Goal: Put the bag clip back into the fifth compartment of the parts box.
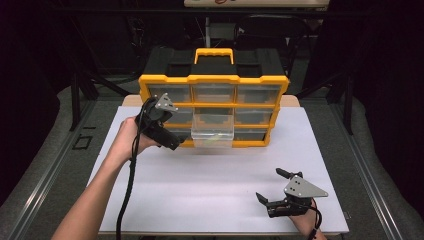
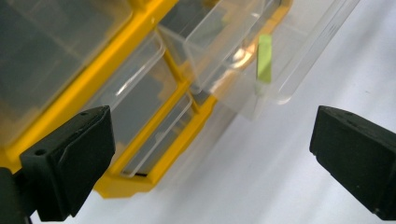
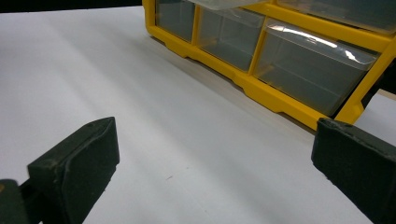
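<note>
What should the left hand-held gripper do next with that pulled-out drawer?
Probably reach into the clear drawer for the green strip: the drawer hangs pulled out of the yellow organizer, and the left hand-held gripper is open and empty just beside it.

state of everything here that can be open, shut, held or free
yellow and black plastic drawer cabinet: upright on the white table, handle up
clear plastic middle drawer: pulled out, a green strip inside
other clear drawers: pushed in
left gripper: jaws open, holding nothing, beside the pulled-out drawer
right gripper: jaws open, empty, over the table
</note>
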Demonstrator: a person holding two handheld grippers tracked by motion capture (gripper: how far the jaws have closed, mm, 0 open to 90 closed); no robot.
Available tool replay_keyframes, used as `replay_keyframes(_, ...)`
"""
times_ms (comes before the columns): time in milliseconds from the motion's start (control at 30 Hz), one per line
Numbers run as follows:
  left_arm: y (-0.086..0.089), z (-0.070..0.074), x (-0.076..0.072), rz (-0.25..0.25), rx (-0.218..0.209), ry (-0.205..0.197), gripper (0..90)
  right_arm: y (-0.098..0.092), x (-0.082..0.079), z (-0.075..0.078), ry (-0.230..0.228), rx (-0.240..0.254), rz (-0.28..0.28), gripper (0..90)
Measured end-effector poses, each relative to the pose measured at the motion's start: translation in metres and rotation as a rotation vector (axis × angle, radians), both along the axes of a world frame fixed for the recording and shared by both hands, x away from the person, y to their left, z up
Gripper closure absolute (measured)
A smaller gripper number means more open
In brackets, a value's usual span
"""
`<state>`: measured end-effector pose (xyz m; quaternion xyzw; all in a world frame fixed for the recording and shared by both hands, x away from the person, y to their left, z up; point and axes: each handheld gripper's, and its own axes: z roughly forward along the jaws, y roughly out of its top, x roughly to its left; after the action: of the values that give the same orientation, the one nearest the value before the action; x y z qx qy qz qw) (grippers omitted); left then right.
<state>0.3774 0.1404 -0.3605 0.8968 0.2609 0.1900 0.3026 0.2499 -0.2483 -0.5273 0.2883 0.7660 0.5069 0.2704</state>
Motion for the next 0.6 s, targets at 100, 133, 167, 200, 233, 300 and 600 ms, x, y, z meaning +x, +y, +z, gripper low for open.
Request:
replay_keyframes(100,0.007,-0.009,-0.004,0.016,-0.005,-0.004,0.1,0.0,0.0,0.0,0.003,0.002,-0.002,0.3)
replay_keyframes(133,0.01,-0.012,-0.006,0.02,-0.007,-0.002,0.1,0.0,0.0,0.0,0.001,0.003,-0.001,0.4)
replay_keyframes(167,0.012,-0.016,-0.008,0.022,-0.005,-0.004,0.1,0.0,0.0,0.0,0.001,0.002,-0.002,0.3)
replay_keyframes(200,0.015,-0.019,-0.009,0.027,-0.009,-0.007,0.1,0.0,0.0,0.0,0.003,0.002,-0.001,0.3)
replay_keyframes(233,0.018,-0.022,-0.011,0.034,-0.01,-0.011,0.1,0.0,0.0,0.0,0.0,-0.001,0.002,0.4)
replay_keyframes(300,0.023,-0.027,-0.013,0.046,-0.02,-0.02,0.1,0.0,0.0,0.0,0.001,-0.002,0.002,0.3)
replay_keyframes(600,0.035,-0.058,-0.023,0.091,-0.057,-0.023,0.0,0.001,0.0,0.0,0.005,-0.002,0.001,0.3)
